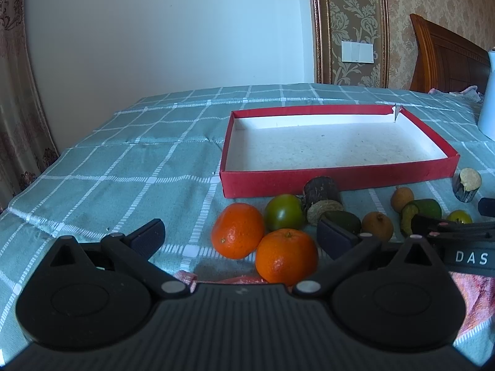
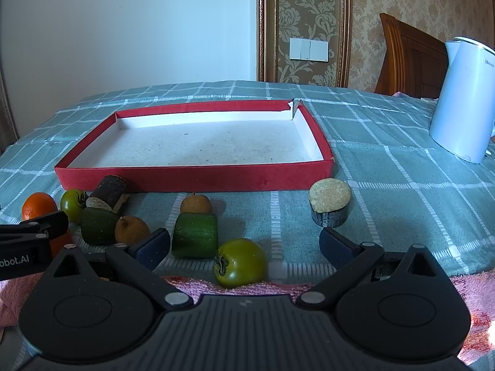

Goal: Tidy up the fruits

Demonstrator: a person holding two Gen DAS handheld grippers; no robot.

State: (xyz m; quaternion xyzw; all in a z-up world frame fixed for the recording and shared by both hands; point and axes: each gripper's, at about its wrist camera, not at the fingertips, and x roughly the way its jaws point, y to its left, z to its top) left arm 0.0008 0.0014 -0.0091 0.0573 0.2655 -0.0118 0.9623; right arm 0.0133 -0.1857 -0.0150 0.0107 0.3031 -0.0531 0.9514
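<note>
A shallow red box [image 1: 337, 180] [image 2: 191, 179] with a white bare inside lies on the checked cloth. In front of it lie two oranges [image 1: 237, 230] [image 1: 286, 256], green tomatoes [image 1: 284, 211] [image 2: 240, 262], brown longans [image 1: 377, 225] [image 2: 195, 204], cucumber pieces [image 2: 195, 235] [image 2: 97, 225] and dark sugarcane pieces [image 1: 321, 196] [image 2: 330, 206]. My left gripper [image 1: 243, 236] is open, its jaws on either side of the two oranges. My right gripper [image 2: 244, 242] is open around a green tomato and a cucumber piece, holding nothing.
A white electric kettle [image 2: 464, 102] stands on the table at the right. A pink towel [image 2: 247, 287] lies along the near edge under the grippers. A wooden headboard [image 1: 445, 58] stands behind the table at the right, a curtain [image 1: 15, 108] at the left.
</note>
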